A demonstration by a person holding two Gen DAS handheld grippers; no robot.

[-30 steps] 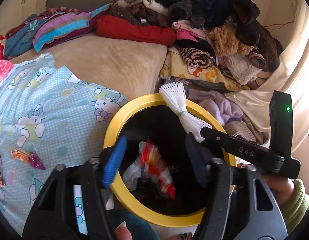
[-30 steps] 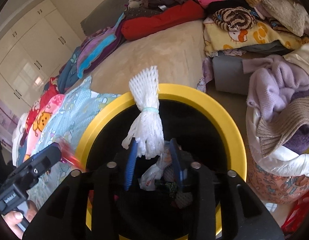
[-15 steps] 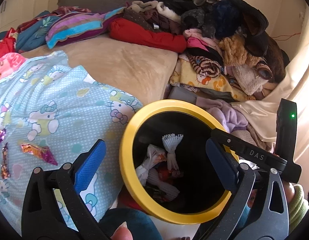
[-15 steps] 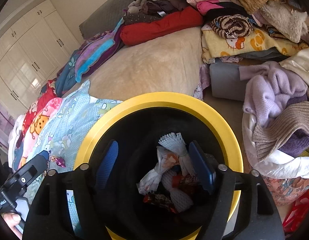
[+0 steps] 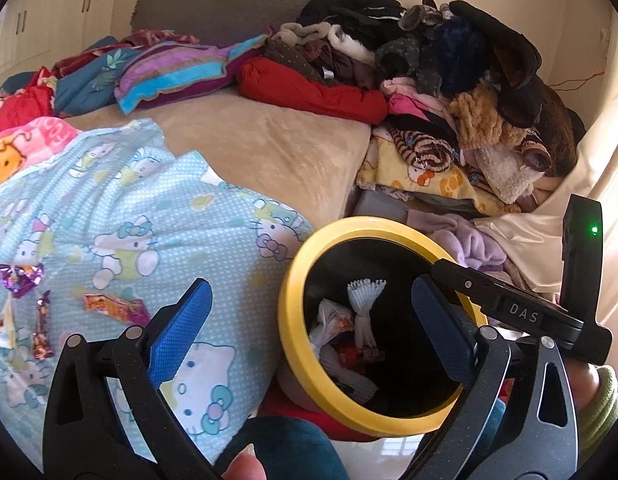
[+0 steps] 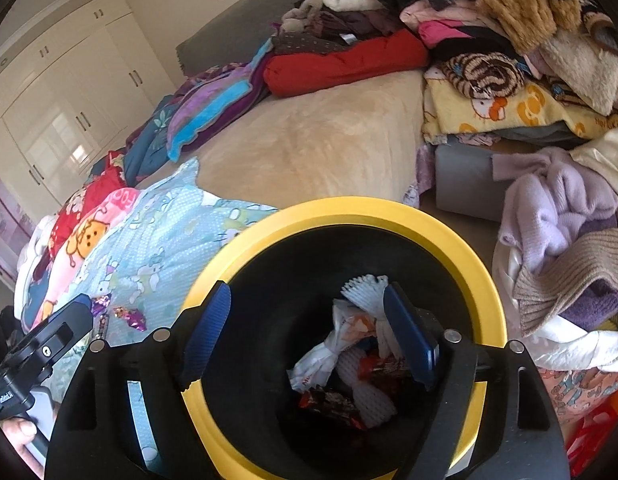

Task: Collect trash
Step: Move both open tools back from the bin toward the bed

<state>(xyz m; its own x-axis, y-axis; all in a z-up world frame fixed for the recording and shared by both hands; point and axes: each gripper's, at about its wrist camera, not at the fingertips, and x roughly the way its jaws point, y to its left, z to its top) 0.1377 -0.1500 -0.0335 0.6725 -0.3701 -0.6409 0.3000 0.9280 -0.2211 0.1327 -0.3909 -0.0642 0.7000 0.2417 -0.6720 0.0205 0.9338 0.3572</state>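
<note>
- So a second ago the right gripper (image 6: 307, 340) had the white foam net (image 5: 365, 308) pinched above the bin and the left one was dropping a red-and-white wrapper in. Now both are let go and the net is down inside the yellow-rimmed bin (image 5: 293, 344) on top of the other trash.
- Left gripper (image 5: 309, 344) has also swung off to the left, so the bin sits to the right of its view instead of dead centre.
- Current state: both sets of tongs are spread wide with nothing between the blue pads. The right one hangs right over the bin mouth.
- What's left to grab: candy wrappers on the light-blue Hello Kitty blanket (image 5: 121, 216). There's an orange wrapper (image 5: 115, 307) just ahead of the left finger, a purple foil wrapper (image 5: 18, 279) further left, and a thin dark one (image 5: 42, 330) beside those.
- There may be another pale scrap at the far left edge, but it's too squished by the fisheye to be sure.
- The bit that matters for the next grab: the wrappers all lie to the left of the bin, so the left gripper is clearly the closer one.
- The orange wrapper's long axis runs roughly left-right, slightly tilted, so I'd guess the tongs need to close across its short side, which probably means a wrist twist.
</note>
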